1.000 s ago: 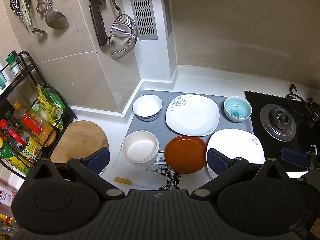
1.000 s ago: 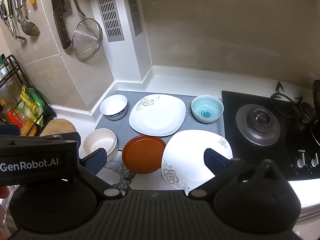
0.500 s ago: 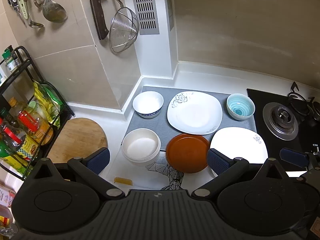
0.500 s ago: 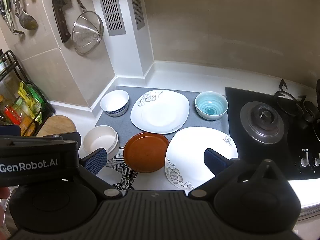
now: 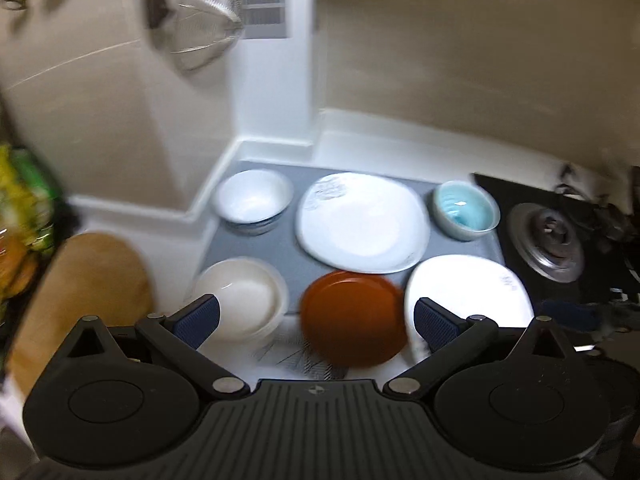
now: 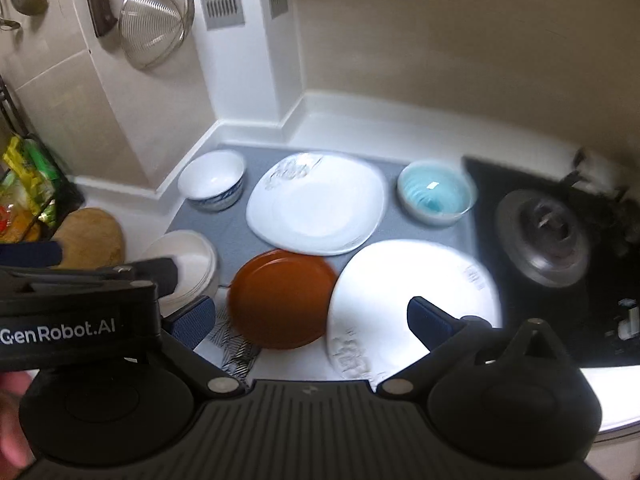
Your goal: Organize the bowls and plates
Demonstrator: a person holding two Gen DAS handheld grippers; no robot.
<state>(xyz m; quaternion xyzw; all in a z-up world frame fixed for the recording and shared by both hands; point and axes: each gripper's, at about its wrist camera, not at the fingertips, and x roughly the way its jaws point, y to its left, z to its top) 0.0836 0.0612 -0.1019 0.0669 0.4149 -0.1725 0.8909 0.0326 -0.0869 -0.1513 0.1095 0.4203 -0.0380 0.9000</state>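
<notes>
On a grey mat point(image 5: 304, 268) lie a white bowl with a blue base point(image 5: 253, 205), a large white square plate point(image 5: 362, 226), a teal bowl point(image 5: 466, 210), a cream bowl point(image 5: 244, 300), a brown round plate point(image 5: 354, 318) and a second white plate point(image 5: 476, 292). My left gripper point(image 5: 316, 320) is open and empty above the brown plate. My right gripper point(image 6: 310, 322) is open and empty above the brown plate point(image 6: 282, 298) and the near white plate point(image 6: 404, 300). The left gripper's body point(image 6: 76, 312) shows at the left of the right wrist view.
A gas hob point(image 6: 544, 236) is on the right. A round wooden board point(image 5: 80, 300) and a rack of bottles and packets point(image 6: 28, 188) are on the left. A strainer point(image 6: 154, 20), knife and ladles hang on the wall.
Both grippers have moved forward and down toward the dishes, which look larger and blurred now. Both stay open and empty. No dish has moved.
</notes>
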